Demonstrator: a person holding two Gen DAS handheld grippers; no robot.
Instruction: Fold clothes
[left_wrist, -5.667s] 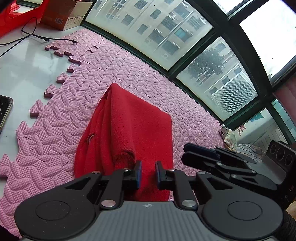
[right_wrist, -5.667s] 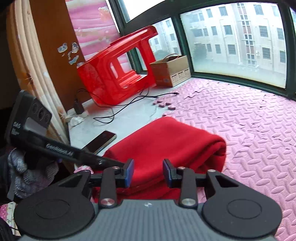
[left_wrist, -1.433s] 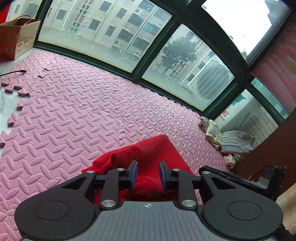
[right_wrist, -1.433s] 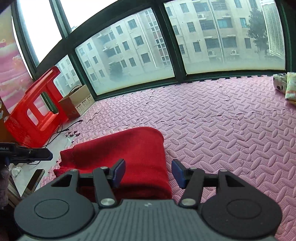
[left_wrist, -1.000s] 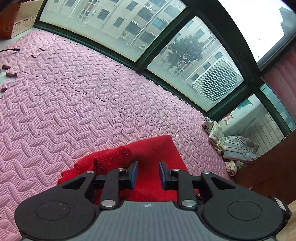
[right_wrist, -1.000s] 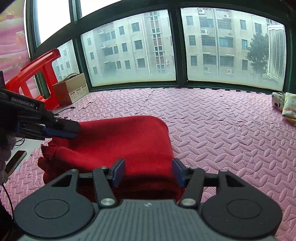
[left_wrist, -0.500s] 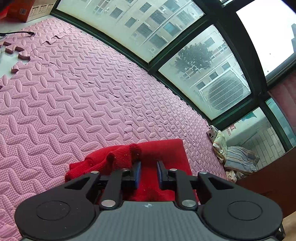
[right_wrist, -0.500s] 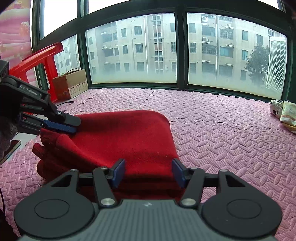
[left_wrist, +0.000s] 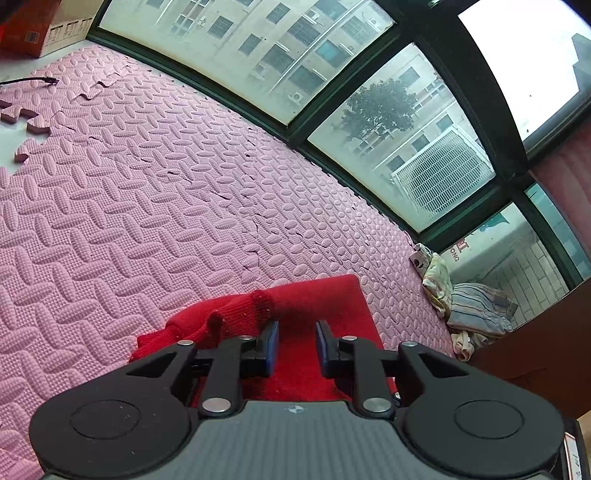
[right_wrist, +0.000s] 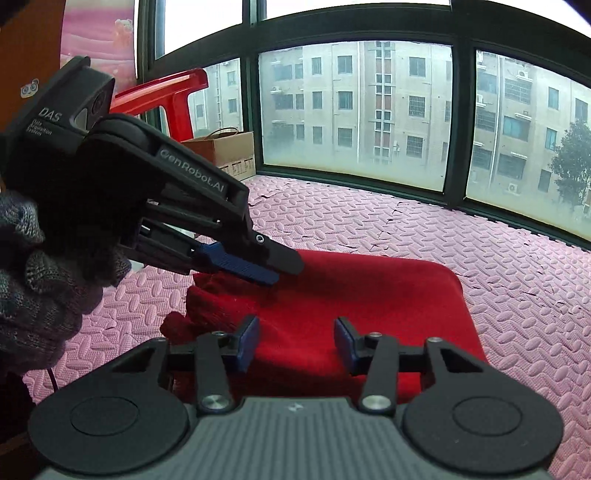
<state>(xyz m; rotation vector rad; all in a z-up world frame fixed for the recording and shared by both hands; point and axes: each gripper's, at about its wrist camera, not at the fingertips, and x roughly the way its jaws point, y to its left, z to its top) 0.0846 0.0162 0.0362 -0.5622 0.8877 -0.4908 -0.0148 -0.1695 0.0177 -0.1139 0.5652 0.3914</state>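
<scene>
A folded red sweater (left_wrist: 314, 299) lies on the pink foam mat (left_wrist: 147, 184). Its knit cuff bunches at the left end. My left gripper (left_wrist: 297, 345) hovers low over that end with a narrow gap between its blue pads; only flat red fabric shows in the gap, nothing pinched. From the right wrist view the left gripper (right_wrist: 286, 269) reaches in from the left, held by a gloved hand (right_wrist: 37, 288), its tips just above the sweater (right_wrist: 369, 295). My right gripper (right_wrist: 295, 339) is over the sweater's near edge. Its jaws are closing with fabric below them, the pads not pressing.
A pile of other clothes (left_wrist: 469, 306) sits by the window at the right, beside a brown cabinet (left_wrist: 535, 350). A cardboard box (right_wrist: 229, 147) and a red plastic stool (right_wrist: 162, 92) stand at the left. The dark window frame (right_wrist: 369, 181) bounds the mat's far side.
My right gripper has swung left toward the left gripper, which now looms large in its view, and its jaws have narrowed. The left gripper has stayed over the cuff.
</scene>
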